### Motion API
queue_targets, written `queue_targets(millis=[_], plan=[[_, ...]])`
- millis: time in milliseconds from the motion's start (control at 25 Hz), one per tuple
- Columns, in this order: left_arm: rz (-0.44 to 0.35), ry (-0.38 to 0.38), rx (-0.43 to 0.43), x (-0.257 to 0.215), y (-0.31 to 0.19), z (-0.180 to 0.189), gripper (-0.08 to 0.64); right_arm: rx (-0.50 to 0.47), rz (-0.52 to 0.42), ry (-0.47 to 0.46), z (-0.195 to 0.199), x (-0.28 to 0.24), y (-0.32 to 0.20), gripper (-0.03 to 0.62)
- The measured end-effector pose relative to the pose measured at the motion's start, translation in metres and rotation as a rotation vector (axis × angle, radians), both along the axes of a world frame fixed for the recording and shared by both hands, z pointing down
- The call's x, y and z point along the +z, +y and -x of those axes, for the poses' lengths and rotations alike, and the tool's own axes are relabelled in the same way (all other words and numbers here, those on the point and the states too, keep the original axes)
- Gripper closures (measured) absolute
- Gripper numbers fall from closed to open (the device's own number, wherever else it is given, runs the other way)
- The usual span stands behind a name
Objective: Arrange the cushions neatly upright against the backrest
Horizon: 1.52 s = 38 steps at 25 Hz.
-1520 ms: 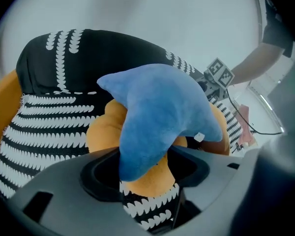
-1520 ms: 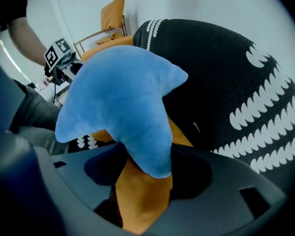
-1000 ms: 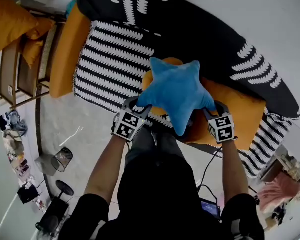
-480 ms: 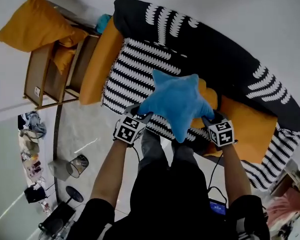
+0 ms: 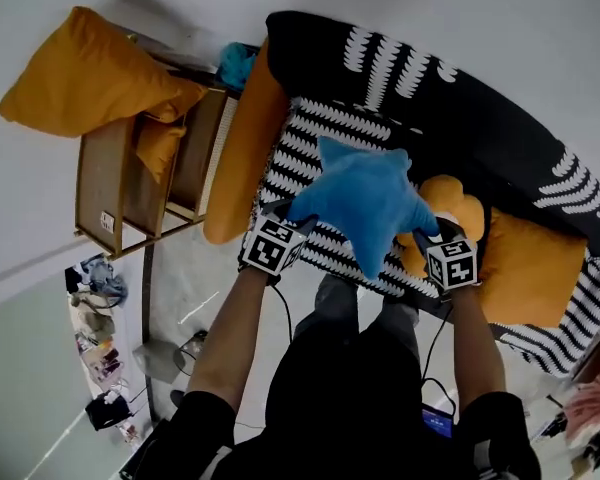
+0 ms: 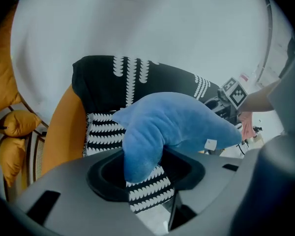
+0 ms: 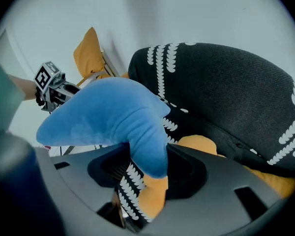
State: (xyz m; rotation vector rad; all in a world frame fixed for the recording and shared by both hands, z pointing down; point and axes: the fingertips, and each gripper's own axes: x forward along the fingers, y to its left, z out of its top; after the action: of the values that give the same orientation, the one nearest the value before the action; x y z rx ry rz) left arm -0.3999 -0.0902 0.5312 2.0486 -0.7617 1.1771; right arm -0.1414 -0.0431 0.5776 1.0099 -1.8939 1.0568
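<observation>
A blue star-shaped cushion (image 5: 365,203) hangs in the air over the sofa's striped seat cover (image 5: 305,153). My left gripper (image 5: 288,213) is shut on its left arm and my right gripper (image 5: 427,230) on its right arm. In the left gripper view a blue point (image 6: 140,156) is pinched between the jaws of the left gripper (image 6: 142,170). The right gripper view shows another point (image 7: 150,151) clamped in the right gripper (image 7: 147,170). The black backrest (image 5: 470,113) runs behind. A small orange cushion (image 5: 450,200) lies on the seat by the right gripper.
A large orange cushion (image 5: 535,268) lies flat at the sofa's right end. An orange bolster (image 5: 242,163) stands at its left end. A wooden rack (image 5: 105,183) with orange pillows (image 5: 85,73) stands left of the sofa. Clutter lies on the floor (image 5: 95,338).
Both grippers have carried the blue cushion leftward along the sofa, from over the orange cushions to over the striped seat. The grip on both points is unchanged.
</observation>
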Motion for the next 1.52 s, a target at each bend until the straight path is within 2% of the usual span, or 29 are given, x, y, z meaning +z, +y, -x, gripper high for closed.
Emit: queue_targets(millis=[320,560,680,840,1120,1280,1400,1520], plan=[[0.098,0.003,0.091,0.032,-0.054,0.039,0.348,0.091,0.113,-0.027,0.045,0.022,-0.018,0.365],[0.236,-0.012,0.081,0.066,-0.071,0.059,0.339,0.104,0.189,-0.033,0.062,0.041,-0.032,0.362],[0.269,-0.015,0.067,0.080,-0.088,0.063,0.331,0.113,0.198,-0.042,0.064,0.046,-0.047,0.354],[0.227,0.017,0.033,0.084,-0.128,0.060,0.322,0.166,0.157,-0.075,0.058,0.042,-0.082,0.341],[0.128,0.136,-0.106,0.068,-0.192,0.042,0.304,0.337,0.060,-0.123,0.032,0.026,-0.140,0.331],[0.042,0.156,-0.123,0.057,-0.210,0.035,0.287,0.368,0.028,-0.139,0.022,0.023,-0.156,0.328],[-0.009,0.173,-0.152,0.051,-0.214,0.035,0.275,0.385,-0.001,-0.123,0.015,0.021,-0.165,0.319],[-0.046,0.169,-0.216,0.047,-0.222,0.038,0.256,0.434,-0.034,-0.075,0.005,0.020,-0.179,0.301]])
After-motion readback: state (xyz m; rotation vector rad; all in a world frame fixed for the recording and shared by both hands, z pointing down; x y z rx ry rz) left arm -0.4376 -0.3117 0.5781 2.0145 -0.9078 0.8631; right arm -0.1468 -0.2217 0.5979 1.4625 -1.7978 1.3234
